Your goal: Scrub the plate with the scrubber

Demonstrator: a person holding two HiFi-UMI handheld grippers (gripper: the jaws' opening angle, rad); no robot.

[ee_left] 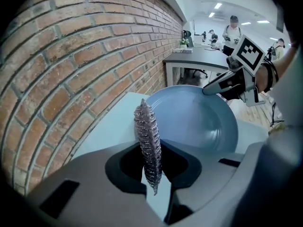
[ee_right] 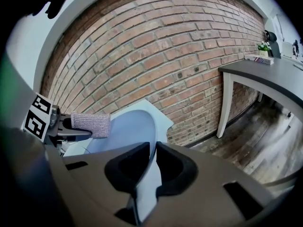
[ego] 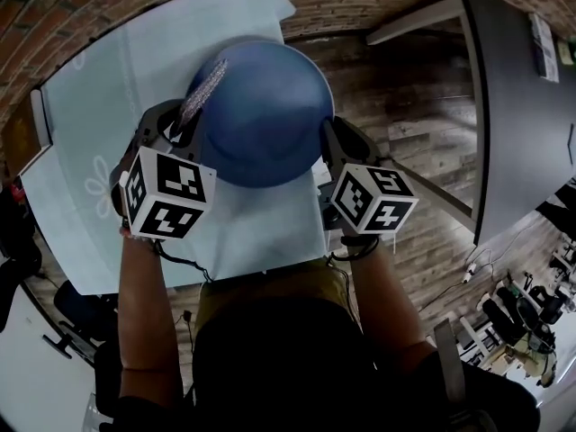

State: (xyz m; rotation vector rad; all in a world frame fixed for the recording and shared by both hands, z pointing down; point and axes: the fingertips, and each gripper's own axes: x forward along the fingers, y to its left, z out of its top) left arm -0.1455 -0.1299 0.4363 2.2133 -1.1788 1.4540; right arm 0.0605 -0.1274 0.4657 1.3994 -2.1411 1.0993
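Note:
A blue plate (ego: 263,112) hangs above the pale table (ego: 99,106), held by its right rim in my right gripper (ego: 326,142). In the right gripper view the plate's edge (ee_right: 150,148) runs between the jaws, which are shut on it. My left gripper (ego: 184,124) is shut on a silvery mesh scrubber (ego: 203,94), held just at the plate's left rim. The left gripper view shows the scrubber (ee_left: 147,144) standing upright between the jaws, with the plate's (ee_left: 191,118) hollow face just beyond it. From the right gripper view, the scrubber (ee_right: 91,124) sits at the plate's far side.
A red brick wall (ee_left: 75,65) runs along the far side of the table. A dark desk (ego: 517,106) stands to the right over wooden flooring (ego: 423,142). Several people (ee_left: 232,30) stand in the office beyond.

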